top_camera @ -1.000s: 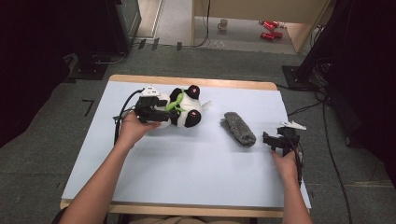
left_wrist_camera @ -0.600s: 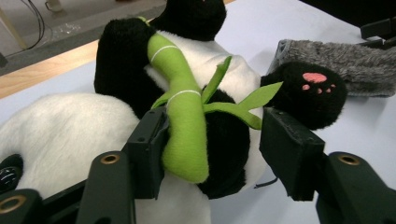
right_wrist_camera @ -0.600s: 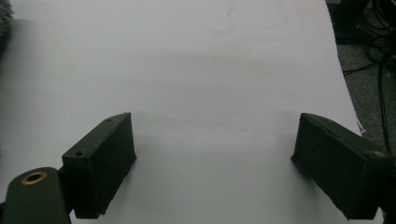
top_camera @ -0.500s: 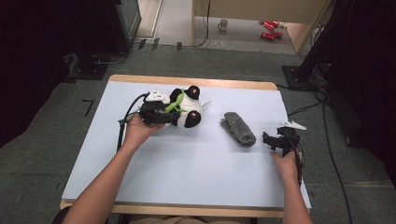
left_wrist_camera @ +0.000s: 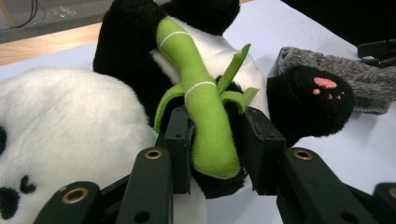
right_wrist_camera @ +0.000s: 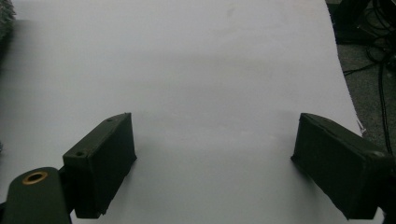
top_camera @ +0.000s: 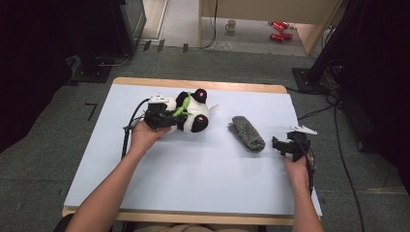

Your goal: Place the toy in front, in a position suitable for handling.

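A black-and-white plush panda [top_camera: 196,112] lies on the white table [top_camera: 193,174] at the back left, with a green plush bamboo stalk [left_wrist_camera: 205,107] across its belly. My left gripper [top_camera: 170,119] comes at it from the left. Its jaws have just been closing, and in the left gripper view the left gripper [left_wrist_camera: 217,135] pinches the bamboo stalk and the black plush under it between its pads. My right gripper [top_camera: 281,144] rests at the table's right edge. In the right gripper view the right gripper [right_wrist_camera: 215,154] stands open over bare tabletop.
A grey furry roll [top_camera: 247,134] lies between the panda and the right gripper; it shows as a grey furry roll [left_wrist_camera: 345,79] behind the panda's paw. Beyond the table, red cans [top_camera: 278,30], a mug [top_camera: 231,24], cables and dark stands sit on the floor.
The left gripper's jaws have closed in on the panda's bamboo stalk, and the hand has edged slightly toward the toy. The right hand and the grey roll have stayed put.
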Action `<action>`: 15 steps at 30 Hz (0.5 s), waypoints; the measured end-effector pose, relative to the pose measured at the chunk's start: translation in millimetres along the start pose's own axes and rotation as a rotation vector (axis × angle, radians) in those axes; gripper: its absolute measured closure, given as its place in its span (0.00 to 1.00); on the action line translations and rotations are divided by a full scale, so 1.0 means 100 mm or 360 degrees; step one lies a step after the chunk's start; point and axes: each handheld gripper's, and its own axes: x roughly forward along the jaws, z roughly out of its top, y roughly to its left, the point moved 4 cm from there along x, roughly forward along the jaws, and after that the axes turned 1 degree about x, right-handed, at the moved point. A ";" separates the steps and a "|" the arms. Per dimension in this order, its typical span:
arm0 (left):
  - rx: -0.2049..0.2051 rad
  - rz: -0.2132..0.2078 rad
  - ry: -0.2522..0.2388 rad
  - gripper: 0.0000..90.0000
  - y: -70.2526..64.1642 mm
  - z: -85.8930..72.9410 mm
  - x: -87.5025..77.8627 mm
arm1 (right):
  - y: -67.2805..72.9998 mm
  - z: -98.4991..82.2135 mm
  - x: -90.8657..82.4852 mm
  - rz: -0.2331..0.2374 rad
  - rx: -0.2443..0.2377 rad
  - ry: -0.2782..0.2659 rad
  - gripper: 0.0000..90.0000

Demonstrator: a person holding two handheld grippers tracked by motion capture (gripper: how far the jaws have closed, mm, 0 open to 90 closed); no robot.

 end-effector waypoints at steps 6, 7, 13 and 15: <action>0.0028 0.0034 0.0036 0.77 -0.05 0.03 -0.04 | 0.00 0.00 0.00 -0.0001 0.0000 0.0004 0.13; 0.0032 0.0040 0.0040 0.78 -0.06 0.04 -0.05 | 0.00 0.00 0.00 -0.0001 0.0000 0.0004 0.13; 0.0014 0.0039 0.0040 0.80 -0.09 0.08 -0.14 | 0.00 0.00 0.01 0.0000 0.0001 0.0005 0.13; 0.0004 0.0025 0.0037 0.80 -0.12 0.09 -0.17 | 0.00 0.00 0.01 0.0000 0.0000 0.0005 0.13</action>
